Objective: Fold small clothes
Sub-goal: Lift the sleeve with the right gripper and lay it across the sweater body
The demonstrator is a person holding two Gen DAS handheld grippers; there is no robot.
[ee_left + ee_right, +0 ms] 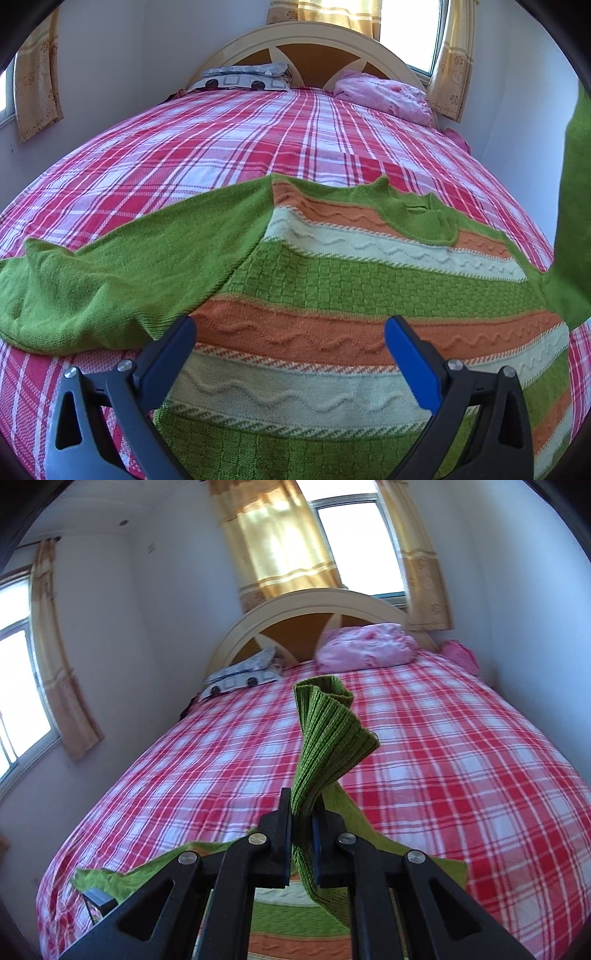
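Right hand-held gripper (302,821) is pinching the sweater's green cuff (330,731), maybe a sleeve end. Left hand-held gripper (290,330) is hanging open over the striped sweater (351,291) lying on the bed (221,140).

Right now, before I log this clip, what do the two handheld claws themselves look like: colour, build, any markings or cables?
Both are matte black plastic. The left claw has two angled fingers with blue inner pads, silver round bolts at the joints and triangular cut-outs in the arms. The right claw shows the same black linkage, silver bolts and triangular cut-outs, with a sliver of blue pad. No cables, labels or sleeves are visible.
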